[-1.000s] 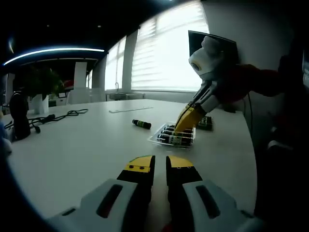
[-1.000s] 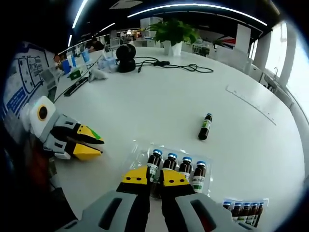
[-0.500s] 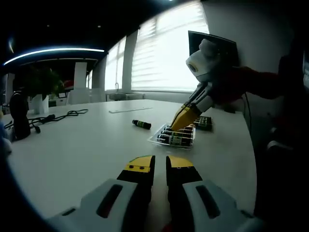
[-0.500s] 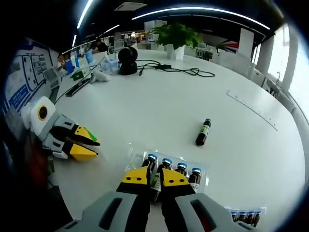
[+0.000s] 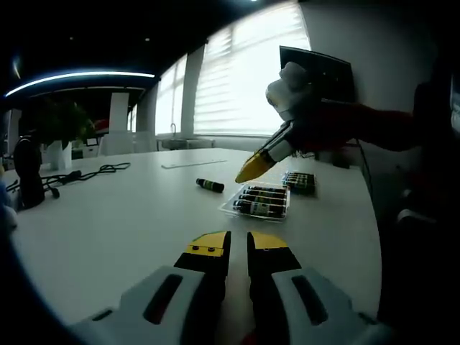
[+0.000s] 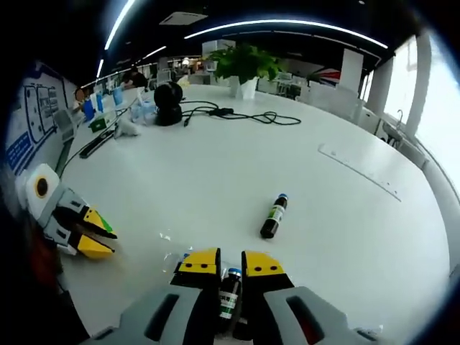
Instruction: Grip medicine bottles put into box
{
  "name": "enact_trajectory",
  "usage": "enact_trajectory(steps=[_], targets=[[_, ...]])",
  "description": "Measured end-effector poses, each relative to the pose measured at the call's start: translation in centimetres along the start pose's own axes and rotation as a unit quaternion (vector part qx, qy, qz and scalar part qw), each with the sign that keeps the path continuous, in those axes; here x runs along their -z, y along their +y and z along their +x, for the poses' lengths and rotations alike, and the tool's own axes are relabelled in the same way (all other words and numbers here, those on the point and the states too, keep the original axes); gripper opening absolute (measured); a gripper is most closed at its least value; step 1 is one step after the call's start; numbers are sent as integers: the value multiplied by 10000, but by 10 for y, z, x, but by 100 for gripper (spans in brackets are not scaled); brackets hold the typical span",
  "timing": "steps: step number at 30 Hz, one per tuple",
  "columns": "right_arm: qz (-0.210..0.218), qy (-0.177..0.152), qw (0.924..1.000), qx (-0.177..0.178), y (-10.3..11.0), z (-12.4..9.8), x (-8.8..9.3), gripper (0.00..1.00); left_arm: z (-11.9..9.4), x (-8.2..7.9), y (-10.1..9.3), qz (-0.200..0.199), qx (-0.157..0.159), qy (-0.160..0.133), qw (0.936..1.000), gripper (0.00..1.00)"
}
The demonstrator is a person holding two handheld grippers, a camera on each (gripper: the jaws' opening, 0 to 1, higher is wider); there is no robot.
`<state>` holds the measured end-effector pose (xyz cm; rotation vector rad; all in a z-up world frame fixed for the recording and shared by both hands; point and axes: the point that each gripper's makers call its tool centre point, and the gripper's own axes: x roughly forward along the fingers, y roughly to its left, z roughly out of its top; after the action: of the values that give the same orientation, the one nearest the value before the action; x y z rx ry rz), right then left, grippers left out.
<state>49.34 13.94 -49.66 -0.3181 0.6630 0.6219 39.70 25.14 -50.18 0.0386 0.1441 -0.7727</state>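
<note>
Left gripper view: the left gripper (image 5: 238, 248) rests low over the white table (image 5: 129, 208), its yellow-tipped jaws close together with only a narrow gap and nothing between them. Ahead and to the right lies the clear tray (image 5: 260, 201) holding a row of medicine bottles on their sides. Just beyond it sits a second pack of bottles (image 5: 298, 180). A loose bottle (image 5: 210, 185) lies on the table to the left of the tray, near it but apart. The right gripper (image 5: 253, 169) hangs above the tray's far-left side, lifted clear of it. Whether it carries anything cannot be told from this view.

Right gripper view: the right gripper (image 6: 230, 264) points forward over the table. A bottle (image 6: 228, 295) with a blue cap sits between its jaws, long axis running along them and cap pointing forward. The jaws appear closed against its sides. The loose bottle (image 6: 273, 216) lies ahead and slightly right, cap pointing away, well apart from the jaws. The left gripper (image 6: 90, 233) lies off to the left, with its jaws slightly parted.

Judgement: the loose bottle lies nearer the right gripper, almost in line with its jaws. That gripper is occupied and needs to release its load first.
</note>
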Motion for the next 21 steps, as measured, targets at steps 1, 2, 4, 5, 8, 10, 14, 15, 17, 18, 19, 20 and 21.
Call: enact_trajectory(steps=[1, 2, 4, 5, 8, 10, 14, 15, 17, 18, 19, 20, 21], targets=[[7, -2, 10000, 43, -3, 1, -1, 8, 0, 0, 0, -1, 2, -3, 10000, 4], [0, -10, 10000, 87, -7, 3, -2, 8, 0, 0, 0, -3, 3, -5, 10000, 4], [5, -38, 9999, 137, -12, 4, -4, 8, 0, 0, 0, -7, 6, -10, 10000, 4], [20, -49, 9998, 168, -15, 5, -5, 8, 0, 0, 0, -15, 12, -10, 10000, 4], [-5, -64, 9997, 235, -22, 9, -8, 8, 0, -1, -1, -15, 14, -11, 10000, 4], [108, -87, 9997, 220, -26, 13, -10, 7, 0, -1, -1, -17, 16, -13, 10000, 4], [193, -128, 9996, 176, -28, 18, -13, 6, 0, -1, -1, -27, 17, -19, 10000, 4], [208, -152, 9995, 164, -29, 19, -14, 6, 0, -1, -1, -25, 17, -18, 10000, 4], [268, -162, 9994, 158, -31, 22, -15, 6, 0, -1, -1, -26, 18, -19, 10000, 4], [267, -165, 9994, 155, -31, 23, -15, 6, 0, -1, -1, -24, 16, -17, 10000, 4], [266, -178, 9994, 153, -33, 25, -16, 6, 0, -1, -1, -25, 18, -20, 10000, 4], [286, -203, 9993, 153, -35, 26, -17, 6, 0, -1, -1, -30, 15, -21, 10000, 4], [340, -216, 9991, 158, -37, 28, -17, 6, 0, -1, -1, -30, 14, -21, 10000, 4]])
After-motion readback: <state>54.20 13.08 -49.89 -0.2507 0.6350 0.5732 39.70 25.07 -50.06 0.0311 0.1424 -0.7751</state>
